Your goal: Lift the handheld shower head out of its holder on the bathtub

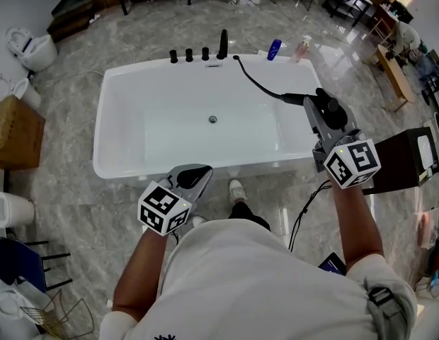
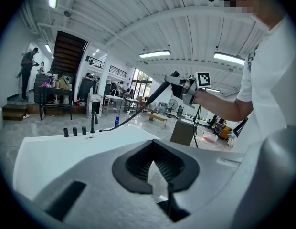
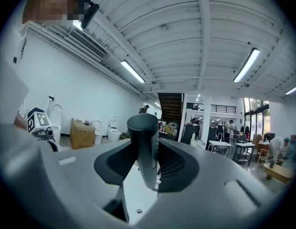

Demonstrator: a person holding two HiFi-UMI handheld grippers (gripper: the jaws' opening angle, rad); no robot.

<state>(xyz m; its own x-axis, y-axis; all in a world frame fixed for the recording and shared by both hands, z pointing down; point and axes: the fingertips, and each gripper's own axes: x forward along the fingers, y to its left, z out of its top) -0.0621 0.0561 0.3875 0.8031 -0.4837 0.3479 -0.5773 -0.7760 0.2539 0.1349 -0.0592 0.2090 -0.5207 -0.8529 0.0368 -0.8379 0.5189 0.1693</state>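
- The right tongs (image 1: 321, 112) are clamped on the black shower head (image 1: 294, 98), its handle standing upright between the two pads in the right gripper view (image 3: 143, 142)
- The shower head is held up in the air, clear of the white bathtub (image 1: 120, 83), over the tub's right-hand rim
- Its black hose (image 1: 255, 80) trails from the handle across the tub's far right corner to the far rim
- On that far rim stand three black knobs (image 1: 189, 54) in a row and a taller black spout (image 1: 223, 43); a blue bottle (image 1: 275, 49) and a pink bottle (image 1: 302, 47) stand just beyond where the hose meets the rim
- The left tongs (image 1: 197, 174) hang at the tub's near rim, closed with nothing between the pads (image 2: 153, 168), well apart from the shower head
- The tub is bare inside apart from its drain (image 1: 213, 119)
- Just right of the right hand stands a dark cabinet (image 1: 403, 158), and a black cable (image 1: 304, 211) runs over the marble floor below the arm
- To the left, well away from the tub, are a cardboard box (image 1: 18, 133) and a white toilet (image 1: 32, 48)
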